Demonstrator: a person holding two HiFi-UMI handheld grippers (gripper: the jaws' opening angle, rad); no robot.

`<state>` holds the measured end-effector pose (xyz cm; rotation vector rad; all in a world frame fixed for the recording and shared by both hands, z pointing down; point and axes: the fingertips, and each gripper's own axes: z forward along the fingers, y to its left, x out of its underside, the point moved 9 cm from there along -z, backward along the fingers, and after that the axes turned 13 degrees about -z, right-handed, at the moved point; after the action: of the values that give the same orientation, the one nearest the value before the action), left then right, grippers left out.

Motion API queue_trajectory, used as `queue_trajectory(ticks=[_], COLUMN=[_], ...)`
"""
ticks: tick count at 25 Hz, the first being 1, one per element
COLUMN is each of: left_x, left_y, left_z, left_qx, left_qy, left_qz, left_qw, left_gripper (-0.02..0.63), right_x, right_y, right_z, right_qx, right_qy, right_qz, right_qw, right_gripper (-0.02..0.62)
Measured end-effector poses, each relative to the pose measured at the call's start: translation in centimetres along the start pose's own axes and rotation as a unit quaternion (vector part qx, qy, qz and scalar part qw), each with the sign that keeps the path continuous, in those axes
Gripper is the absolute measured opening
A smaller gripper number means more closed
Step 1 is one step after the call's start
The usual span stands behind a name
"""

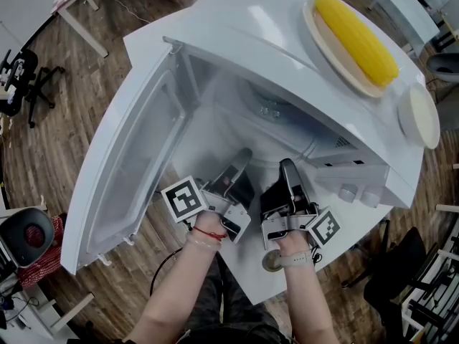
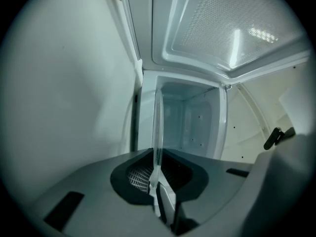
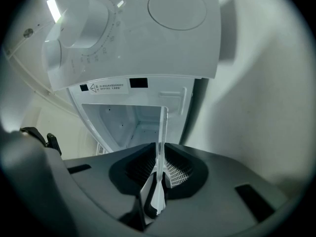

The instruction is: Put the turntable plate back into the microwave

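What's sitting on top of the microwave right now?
A corn cob on a tan plate, and a small pale dish beside it. The plate's middle is covered by the corn cob.

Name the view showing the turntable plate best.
Head view: the turntable plate shows as a faint clear disc at the microwave mouth. Both gripper views show only its rim edge-on, clamped in the left claw and right claw.

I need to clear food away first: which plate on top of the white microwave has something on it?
The larger tan round plate, carrying a yellow corn cob; the smaller cream round plate beside it is bare.
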<state>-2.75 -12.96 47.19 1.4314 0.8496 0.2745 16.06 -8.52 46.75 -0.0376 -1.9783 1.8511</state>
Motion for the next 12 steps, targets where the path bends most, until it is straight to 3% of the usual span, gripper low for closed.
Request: queue_trajectory(ticks=[12], left_x=[-0.5], left_y=[-0.4], left_z=[1.9], left_qx=[-0.003], left_qy=[-0.002], left_qz=[0.006], left_qw=[1.0000], left_gripper=[0.036], right_x=[0.8], right_y=[0.6], right_z=[0.5], right_qx=[-0.021], right_qy=[0.023], right_qz=[0.003], right_qw=[1.000], right_gripper=[0.055])
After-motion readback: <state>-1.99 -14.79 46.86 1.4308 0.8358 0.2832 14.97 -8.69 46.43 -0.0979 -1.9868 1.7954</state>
